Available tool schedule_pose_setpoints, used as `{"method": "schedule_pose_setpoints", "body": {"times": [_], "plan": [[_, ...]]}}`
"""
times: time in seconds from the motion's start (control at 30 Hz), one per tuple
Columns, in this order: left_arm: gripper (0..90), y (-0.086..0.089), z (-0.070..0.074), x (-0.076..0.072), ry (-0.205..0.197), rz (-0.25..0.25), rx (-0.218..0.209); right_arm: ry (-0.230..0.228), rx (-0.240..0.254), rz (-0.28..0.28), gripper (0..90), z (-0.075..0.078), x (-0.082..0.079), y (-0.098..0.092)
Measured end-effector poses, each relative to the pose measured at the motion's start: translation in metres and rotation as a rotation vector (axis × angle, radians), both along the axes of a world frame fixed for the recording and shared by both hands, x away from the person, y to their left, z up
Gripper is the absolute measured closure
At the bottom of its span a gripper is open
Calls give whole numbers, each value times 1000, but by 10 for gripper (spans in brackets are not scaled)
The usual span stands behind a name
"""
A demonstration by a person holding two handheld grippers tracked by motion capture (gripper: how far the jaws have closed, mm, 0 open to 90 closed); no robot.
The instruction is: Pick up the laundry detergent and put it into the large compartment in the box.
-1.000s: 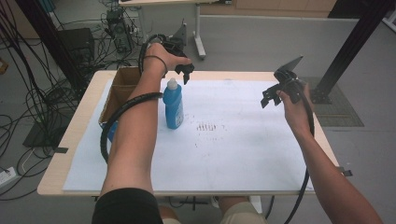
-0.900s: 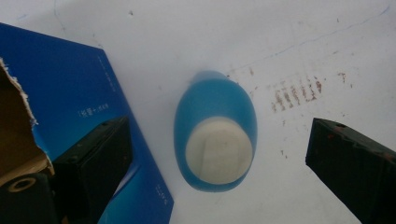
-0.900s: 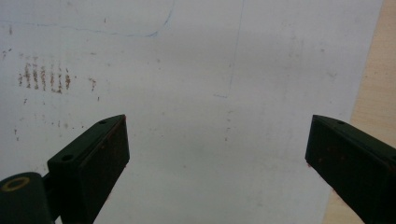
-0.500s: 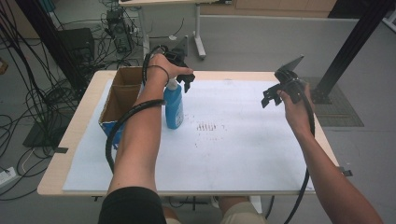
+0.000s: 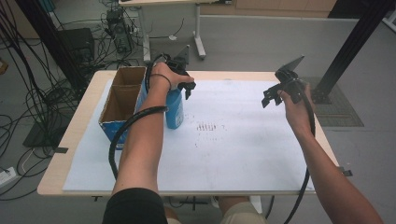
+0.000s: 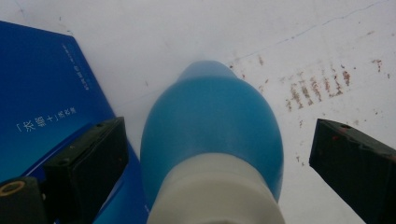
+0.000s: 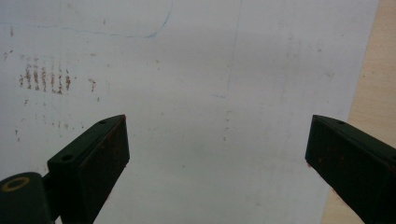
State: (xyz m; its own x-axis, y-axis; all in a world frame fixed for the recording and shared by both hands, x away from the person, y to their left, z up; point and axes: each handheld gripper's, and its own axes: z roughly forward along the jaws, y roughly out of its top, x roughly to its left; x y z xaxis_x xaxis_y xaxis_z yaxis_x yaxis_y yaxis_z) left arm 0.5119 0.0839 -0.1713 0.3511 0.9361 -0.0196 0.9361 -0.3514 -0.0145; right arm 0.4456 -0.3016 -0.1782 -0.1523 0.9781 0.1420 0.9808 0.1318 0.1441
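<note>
Since a second ago the left gripper (image 5: 187, 88) has come down over the blue bottle (image 5: 174, 109), which itself stands where it stood, upright on the white sheet (image 5: 233, 149) just right of the cardboard box (image 5: 122, 100) at the table's far left. From the high view the hand hides the bottle's top, so whether the jaws touch it cannot be told there. The left gripper view settles it: the white cap (image 6: 215, 191) and blue shoulder rise between the two black jaws, which stand wide apart with clear gaps on both sides, touching nothing. That view also shows the box's blue printed side (image 6: 42, 107) close beside the bottle, and a patch of brown smudges (image 6: 322, 86) on the sheet to its right.

Well apart at the far right, the right gripper (image 5: 275, 95) hangs above the sheet. Its own view shows the jaws spread wide over bare white paper, with the table's wooden edge (image 7: 373, 70) alongside.
</note>
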Motion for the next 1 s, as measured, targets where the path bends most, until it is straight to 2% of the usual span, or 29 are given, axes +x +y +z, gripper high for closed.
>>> {"method": "schedule_pose_setpoints", "body": {"times": [0.27, 1.0], "plan": [[53, -1, -4, -3, -9, -6, 11, -1, -1, 0, 65, 0, 0, 0], [58, -1, -3, -6, -26, -15, -3, 6, -2, 4, 64, -2, 1, 0]]}}
